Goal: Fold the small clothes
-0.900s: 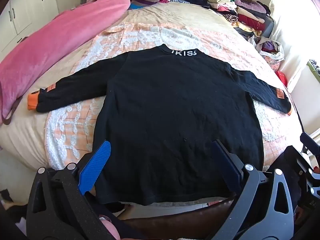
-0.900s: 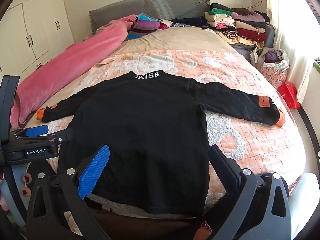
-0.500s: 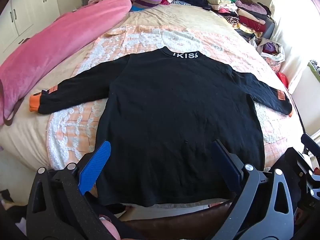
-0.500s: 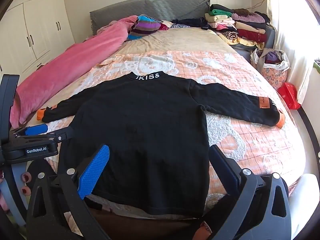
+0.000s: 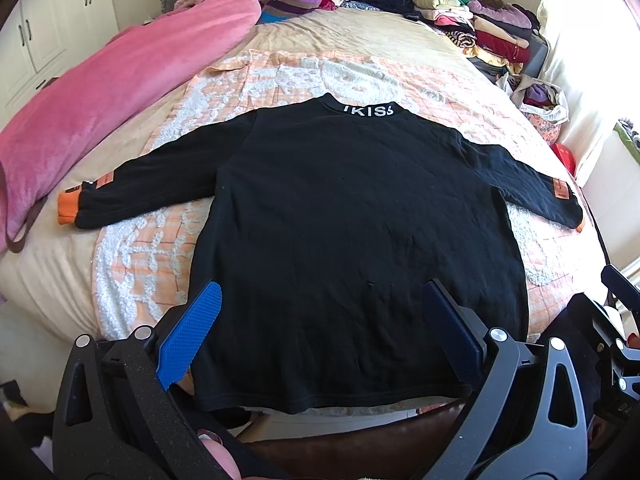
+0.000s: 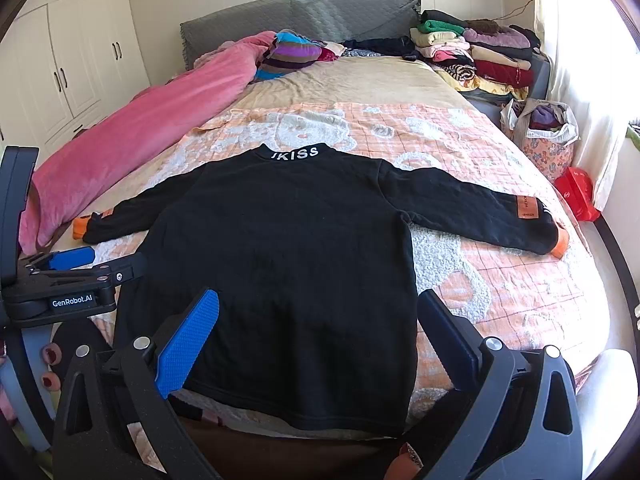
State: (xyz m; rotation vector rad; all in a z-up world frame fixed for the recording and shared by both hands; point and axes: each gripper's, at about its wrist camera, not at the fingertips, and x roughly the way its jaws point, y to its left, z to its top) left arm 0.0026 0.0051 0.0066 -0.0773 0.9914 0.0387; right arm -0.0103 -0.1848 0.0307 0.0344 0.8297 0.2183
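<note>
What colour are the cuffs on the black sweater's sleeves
Orange cuffs on the black sweater, clearest in the right wrist view.

The sweatshirt (image 5: 352,232) is black with white collar lettering, orange cuffs and orange sleeve patches. Under it, the blanket (image 6: 500,280) is peach checked with fuzzy white figures. The rolled quilt (image 5: 100,112) is pink, the headboard (image 6: 320,12) grey, the wardrobe (image 6: 80,60) cream.
</note>
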